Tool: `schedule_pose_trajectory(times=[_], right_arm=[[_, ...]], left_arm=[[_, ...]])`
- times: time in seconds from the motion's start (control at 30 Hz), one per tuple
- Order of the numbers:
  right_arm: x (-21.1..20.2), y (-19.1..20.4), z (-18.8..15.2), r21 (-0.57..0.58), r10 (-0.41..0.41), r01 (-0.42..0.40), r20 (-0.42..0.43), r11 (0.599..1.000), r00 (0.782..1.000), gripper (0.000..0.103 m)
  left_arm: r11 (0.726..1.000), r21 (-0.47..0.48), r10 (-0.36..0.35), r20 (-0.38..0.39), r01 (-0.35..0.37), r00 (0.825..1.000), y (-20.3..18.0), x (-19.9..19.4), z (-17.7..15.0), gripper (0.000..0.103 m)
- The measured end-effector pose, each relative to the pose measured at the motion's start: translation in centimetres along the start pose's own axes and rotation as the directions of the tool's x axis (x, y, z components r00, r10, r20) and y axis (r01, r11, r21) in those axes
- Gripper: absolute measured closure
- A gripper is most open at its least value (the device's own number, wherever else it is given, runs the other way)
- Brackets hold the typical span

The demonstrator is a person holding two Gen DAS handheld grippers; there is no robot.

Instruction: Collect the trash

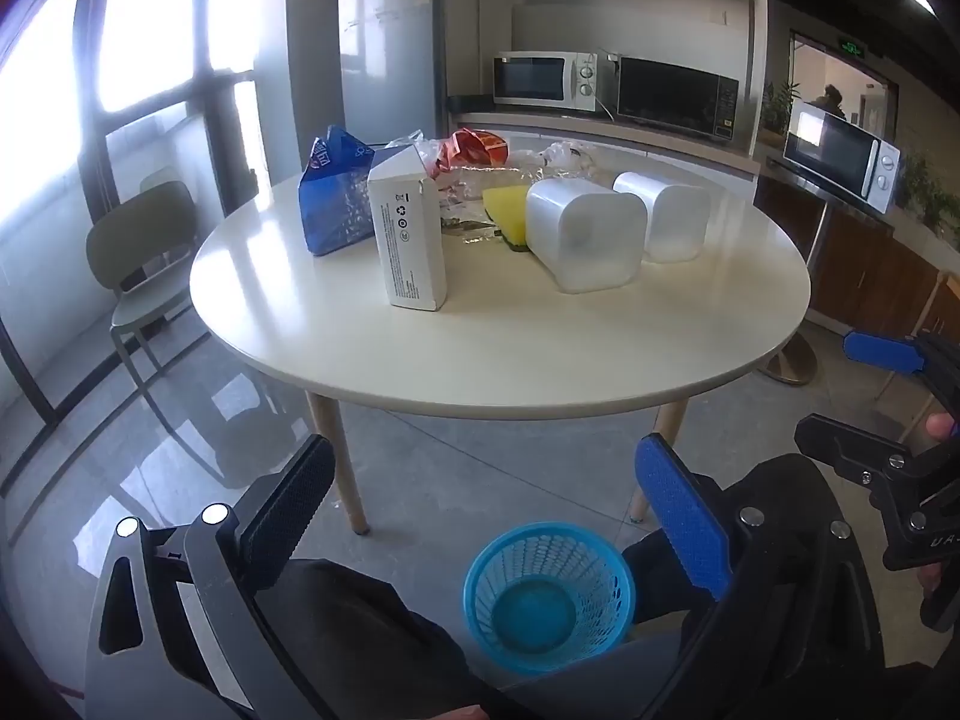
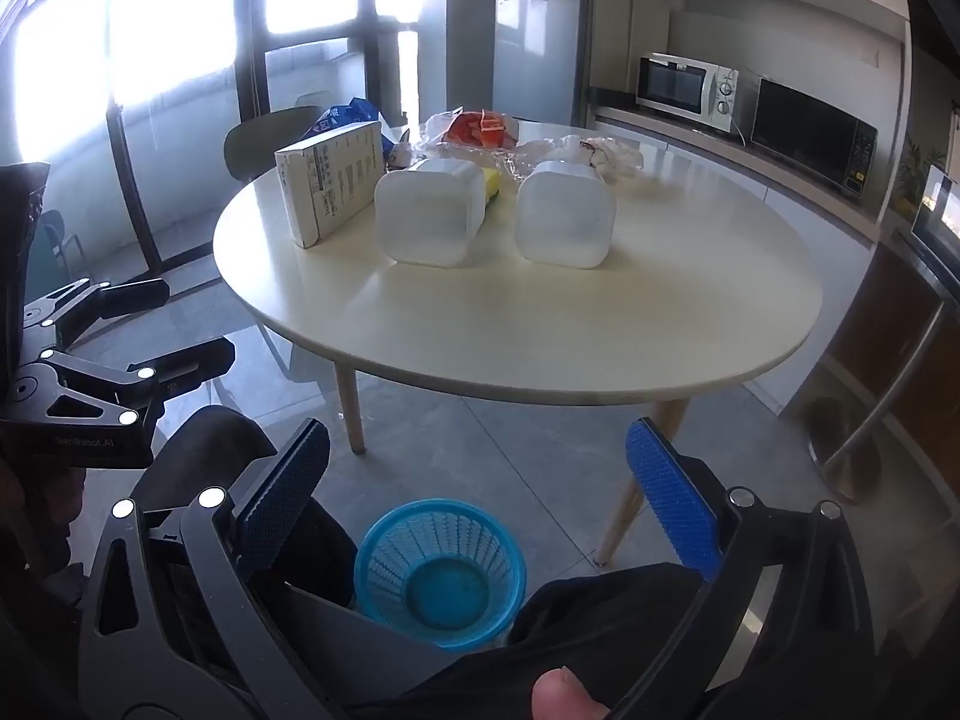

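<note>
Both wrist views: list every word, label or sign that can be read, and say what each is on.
"UA": partial mark on the right gripper, cut off at the picture's edge.
"...Robot.AI": on the left gripper; the first letters are blurred.
White carton: recycling symbols and fine print, too small to read.
Blue bag: white logo, blurred.
Fridge: sticker, unreadable.
Green sign over the doorway: unreadable.

Left hand-held gripper (image 1: pixel 486 516) spread above blue basket (image 1: pixel 549 597); nothing gripped.
</note>
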State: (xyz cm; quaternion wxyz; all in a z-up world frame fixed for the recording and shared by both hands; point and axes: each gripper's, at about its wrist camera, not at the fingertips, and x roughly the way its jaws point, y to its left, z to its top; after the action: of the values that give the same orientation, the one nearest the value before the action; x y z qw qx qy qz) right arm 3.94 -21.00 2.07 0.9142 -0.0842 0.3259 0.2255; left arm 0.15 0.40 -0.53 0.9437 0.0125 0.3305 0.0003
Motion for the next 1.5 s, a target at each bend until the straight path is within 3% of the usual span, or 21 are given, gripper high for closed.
schedule_pose_trajectory(times=[1.27,1.5], right_arm=[[0.1,-0.1,-0.2,0.006,-0.002,0.002,-0.005,1.000,1.000,0.009],[1.0,-0.3,-0.6,0.024,0.044,-0.043,-0.021,0.999,0.999,0.009]], left_arm=[[1.000,0.019,0.003,-0.001,-0.003,1.000,-0.1,-0.2,0.2,0.005],[1.000,-0.006,0.013,-0.014,-0.013,1.000,0.3,0.4,0.0,0.005]])
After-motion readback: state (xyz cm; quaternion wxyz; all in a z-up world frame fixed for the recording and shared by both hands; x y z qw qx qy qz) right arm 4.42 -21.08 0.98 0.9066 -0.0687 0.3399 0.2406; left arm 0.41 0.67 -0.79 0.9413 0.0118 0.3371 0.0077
